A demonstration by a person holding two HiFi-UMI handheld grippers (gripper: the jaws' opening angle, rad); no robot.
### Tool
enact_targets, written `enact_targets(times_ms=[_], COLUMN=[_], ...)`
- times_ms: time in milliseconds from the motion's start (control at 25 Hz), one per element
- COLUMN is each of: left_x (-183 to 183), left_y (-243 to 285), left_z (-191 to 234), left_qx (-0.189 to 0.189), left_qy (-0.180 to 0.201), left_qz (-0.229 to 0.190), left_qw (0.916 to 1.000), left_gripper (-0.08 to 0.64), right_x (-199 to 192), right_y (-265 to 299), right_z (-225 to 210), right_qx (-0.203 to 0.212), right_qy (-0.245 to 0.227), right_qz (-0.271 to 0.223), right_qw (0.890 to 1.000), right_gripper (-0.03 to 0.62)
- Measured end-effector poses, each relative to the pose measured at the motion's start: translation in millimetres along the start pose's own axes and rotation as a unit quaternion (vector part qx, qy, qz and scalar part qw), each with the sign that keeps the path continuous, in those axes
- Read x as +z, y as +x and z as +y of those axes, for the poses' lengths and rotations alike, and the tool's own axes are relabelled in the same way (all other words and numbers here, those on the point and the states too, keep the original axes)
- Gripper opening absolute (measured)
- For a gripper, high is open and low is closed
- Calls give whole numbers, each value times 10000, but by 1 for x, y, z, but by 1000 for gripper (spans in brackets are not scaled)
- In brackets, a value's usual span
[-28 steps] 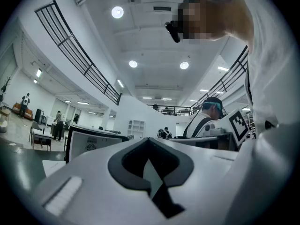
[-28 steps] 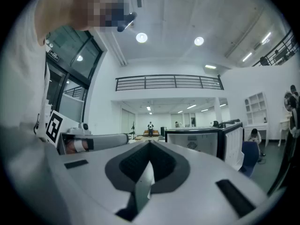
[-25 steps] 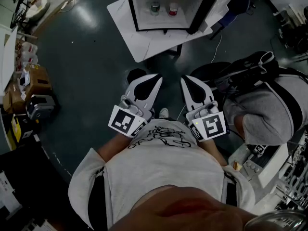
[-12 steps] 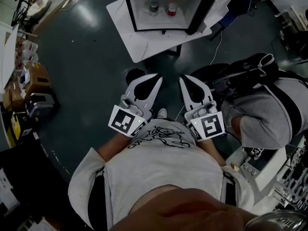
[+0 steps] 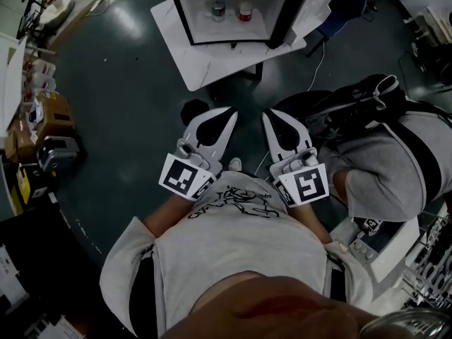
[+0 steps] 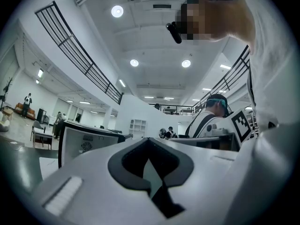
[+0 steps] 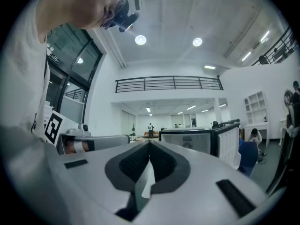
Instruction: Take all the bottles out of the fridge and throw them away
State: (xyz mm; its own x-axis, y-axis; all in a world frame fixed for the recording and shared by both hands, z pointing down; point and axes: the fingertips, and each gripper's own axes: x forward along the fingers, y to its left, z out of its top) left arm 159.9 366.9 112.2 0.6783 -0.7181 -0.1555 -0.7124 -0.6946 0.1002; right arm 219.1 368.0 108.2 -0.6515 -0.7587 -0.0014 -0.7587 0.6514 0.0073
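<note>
Bottles (image 5: 218, 3) stand upright, side by side, inside the open fridge (image 5: 181, 16) on the white desk (image 5: 212, 66); we see one grey-banded, the other red-capped. Our left tool (image 5: 227, 115) and right tool (image 5: 272, 116) are both closed and empty, well apart from them.

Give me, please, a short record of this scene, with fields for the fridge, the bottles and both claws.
fridge: open, door swung right, on the white table
left bottle: upright inside the fridge
red-capped bottle: upright inside, beside it
left claw: shut, empty, short of the fridge
right claw: shut, empty, beside the left claw
task: no bottle taken out yet
</note>
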Motion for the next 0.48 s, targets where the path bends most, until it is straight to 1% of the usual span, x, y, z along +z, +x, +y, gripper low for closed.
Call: enact_targets(times_ms=[120, 200, 400, 480], left_x=[-11, -19, -13, -14], left_y=[25, 31, 24, 30], left_z=[3, 5, 4, 8], left_qx=[41, 70, 81, 85], left_qy=[17, 10, 3, 3], left_qz=[26, 42, 59, 69], left_qw=[10000, 10000, 10000, 9999], left_gripper=[9, 9, 9, 9], right_x=[-8, -15, -9, -11], right_y=[5, 6, 6, 11], right_z=[-28, -36, -28, -33], right_qx=[-2, 2, 23, 51], right_qy=[64, 77, 37, 38], right_qz=[9, 22, 38, 61], right_qw=[10000, 10000, 10000, 10000], right_gripper=[8, 8, 8, 9])
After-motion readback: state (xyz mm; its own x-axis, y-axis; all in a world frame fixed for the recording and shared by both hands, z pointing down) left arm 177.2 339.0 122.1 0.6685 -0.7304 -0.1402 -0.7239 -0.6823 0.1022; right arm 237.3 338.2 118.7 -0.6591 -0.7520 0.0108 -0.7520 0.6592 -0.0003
